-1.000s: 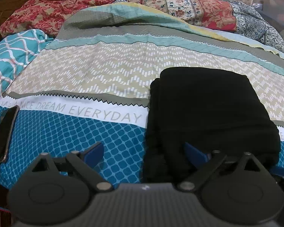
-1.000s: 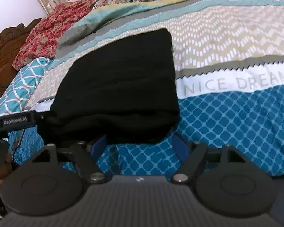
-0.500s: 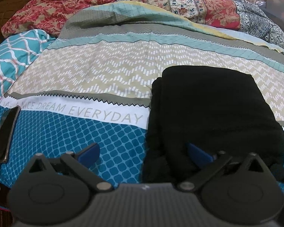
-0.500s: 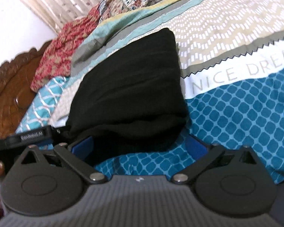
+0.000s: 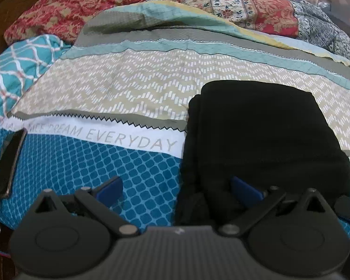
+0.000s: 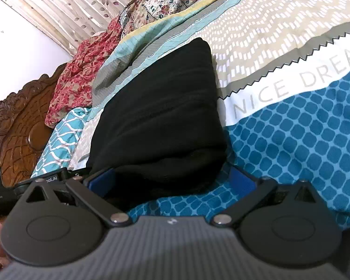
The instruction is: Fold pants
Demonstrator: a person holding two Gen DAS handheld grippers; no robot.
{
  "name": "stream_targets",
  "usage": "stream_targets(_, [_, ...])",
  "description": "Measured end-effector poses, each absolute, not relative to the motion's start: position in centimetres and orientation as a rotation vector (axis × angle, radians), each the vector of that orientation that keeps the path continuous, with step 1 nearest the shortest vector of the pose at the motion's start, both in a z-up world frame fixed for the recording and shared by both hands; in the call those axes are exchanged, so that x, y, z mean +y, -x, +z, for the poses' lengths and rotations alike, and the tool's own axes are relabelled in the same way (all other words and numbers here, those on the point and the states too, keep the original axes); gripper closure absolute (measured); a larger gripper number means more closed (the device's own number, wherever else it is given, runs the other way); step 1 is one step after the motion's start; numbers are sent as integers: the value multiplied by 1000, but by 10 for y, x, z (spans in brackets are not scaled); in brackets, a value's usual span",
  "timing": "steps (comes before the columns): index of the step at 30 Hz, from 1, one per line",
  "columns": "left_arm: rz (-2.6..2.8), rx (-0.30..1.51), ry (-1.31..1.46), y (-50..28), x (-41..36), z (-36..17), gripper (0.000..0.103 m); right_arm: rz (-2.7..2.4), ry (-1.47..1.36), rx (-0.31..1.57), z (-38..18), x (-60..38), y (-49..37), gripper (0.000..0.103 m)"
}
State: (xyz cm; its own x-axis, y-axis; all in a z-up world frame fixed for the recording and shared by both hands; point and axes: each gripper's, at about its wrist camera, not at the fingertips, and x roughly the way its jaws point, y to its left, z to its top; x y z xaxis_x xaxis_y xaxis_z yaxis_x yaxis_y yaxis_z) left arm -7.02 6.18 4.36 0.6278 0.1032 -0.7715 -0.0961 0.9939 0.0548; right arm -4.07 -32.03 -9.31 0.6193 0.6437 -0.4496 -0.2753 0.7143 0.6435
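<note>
While the soft black folded fabric pants (image 5: 263,135) are lying on the patterned quilted bed (image 5: 128,93) | left tongs (image 5: 175,186) and right tongs (image 6: 172,177) are gaping empty, having just been opening | floppy, light: pinching near stacked edge seems wise

The left tongs (image 5: 175,190) stand wide apart, having just opened, low over a patterned teal, beige and white bedspread (image 5: 133,93). Their right blue pad lies against the near edge of folded black fabric pants (image 5: 263,135); nothing is gripped. A dark slim phone (image 5: 7,165) lies at the bed's left edge.
</note>
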Motion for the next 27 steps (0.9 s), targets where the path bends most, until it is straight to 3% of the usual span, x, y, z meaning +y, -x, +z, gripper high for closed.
stream_targets(27, [109, 884, -5, 71, 63, 43, 0, 572, -556, 722, -94, -319, 36, 0])
